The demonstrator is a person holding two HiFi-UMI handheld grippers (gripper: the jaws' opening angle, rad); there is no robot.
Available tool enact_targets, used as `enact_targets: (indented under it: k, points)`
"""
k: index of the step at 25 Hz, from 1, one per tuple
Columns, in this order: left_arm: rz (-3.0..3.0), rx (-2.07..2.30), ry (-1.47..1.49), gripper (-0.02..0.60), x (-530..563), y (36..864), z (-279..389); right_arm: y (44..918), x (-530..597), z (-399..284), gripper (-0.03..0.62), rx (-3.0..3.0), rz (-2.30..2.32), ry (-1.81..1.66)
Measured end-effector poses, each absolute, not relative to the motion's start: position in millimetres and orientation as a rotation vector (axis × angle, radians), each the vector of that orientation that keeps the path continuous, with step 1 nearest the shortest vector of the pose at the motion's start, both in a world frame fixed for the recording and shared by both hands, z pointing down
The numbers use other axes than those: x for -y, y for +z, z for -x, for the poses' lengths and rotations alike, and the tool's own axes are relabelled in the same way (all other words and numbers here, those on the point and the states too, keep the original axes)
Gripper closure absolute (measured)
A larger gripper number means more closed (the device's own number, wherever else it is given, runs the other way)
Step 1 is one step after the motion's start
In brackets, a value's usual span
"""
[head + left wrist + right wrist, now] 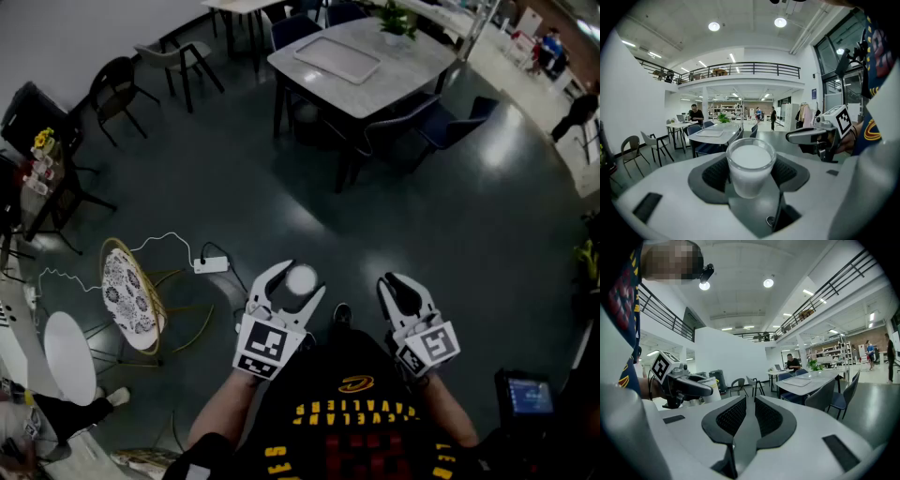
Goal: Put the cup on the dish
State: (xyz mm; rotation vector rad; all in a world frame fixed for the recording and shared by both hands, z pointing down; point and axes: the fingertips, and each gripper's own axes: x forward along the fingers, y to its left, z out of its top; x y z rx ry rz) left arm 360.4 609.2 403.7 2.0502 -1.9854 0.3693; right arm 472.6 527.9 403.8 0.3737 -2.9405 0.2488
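A small clear cup with white contents stands upright between the pads of my left gripper, held in front of the person's chest above the dark floor. In the left gripper view the cup fills the gap of the left gripper, both pads against its sides. My right gripper hovers level with it to the right. Its jaws stand almost together with only a thin slit, and the right gripper has nothing between them. No dish shows in any view.
A grey table bearing a flat tray, ringed by dark chairs, stands ahead. At the left are a gold wire chair with a patterned seat, a small round white table, and a power strip with its cable on the floor.
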Motion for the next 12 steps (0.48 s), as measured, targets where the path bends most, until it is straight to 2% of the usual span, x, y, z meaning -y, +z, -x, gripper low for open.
enact_targets:
  k: [12]
  points:
    - [-2.124, 1.915, 0.44, 0.318, -600.7, 402.2, -357.4, 398.4, -538.5, -448.0, 0.525, 3.005, -0.313, 0.28]
